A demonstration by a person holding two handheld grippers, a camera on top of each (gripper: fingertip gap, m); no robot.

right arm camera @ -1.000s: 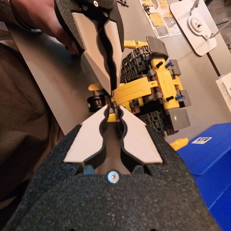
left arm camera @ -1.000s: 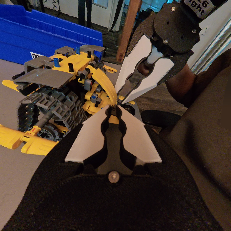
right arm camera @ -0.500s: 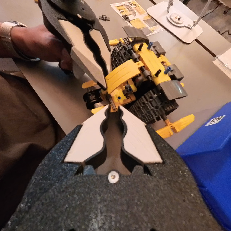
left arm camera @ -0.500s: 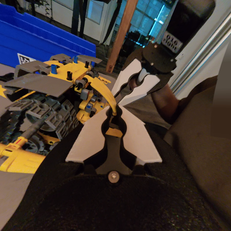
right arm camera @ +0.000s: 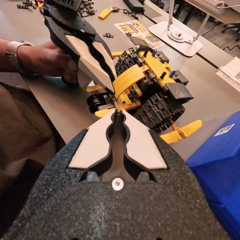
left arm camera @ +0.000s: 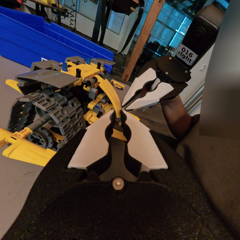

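A yellow and grey tracked brick vehicle (left arm camera: 62, 98) stands on the grey table (right arm camera: 58, 98); it also shows in the right wrist view (right arm camera: 158, 83). My left gripper (left arm camera: 117, 114) is shut on the lower end of the vehicle's yellow curved panel (left arm camera: 111, 93). My right gripper (right arm camera: 118, 112) is shut on the tip of a thin grey axle (right arm camera: 116, 104) that sticks out of the vehicle's near end, beside a black wheel (right arm camera: 96, 102). The two grippers' tips almost meet. The right gripper (left arm camera: 124, 106) shows in the left wrist view, and the left gripper (right arm camera: 112, 91) in the right wrist view.
A blue bin (left arm camera: 39, 41) stands just behind the vehicle, on my right in the right wrist view (right arm camera: 214, 175). Farther off lie an instruction sheet (right arm camera: 140, 32), a white stand base (right arm camera: 175, 36), a yellow block with a cable (right arm camera: 105, 13) and loose pieces (right arm camera: 107, 34). The table edge runs near a person's lap.
My right gripper has drawn back from the vehicle, and the thin grey axle now shows between its tips and the model. My left gripper has kept its hold on the curved panel.
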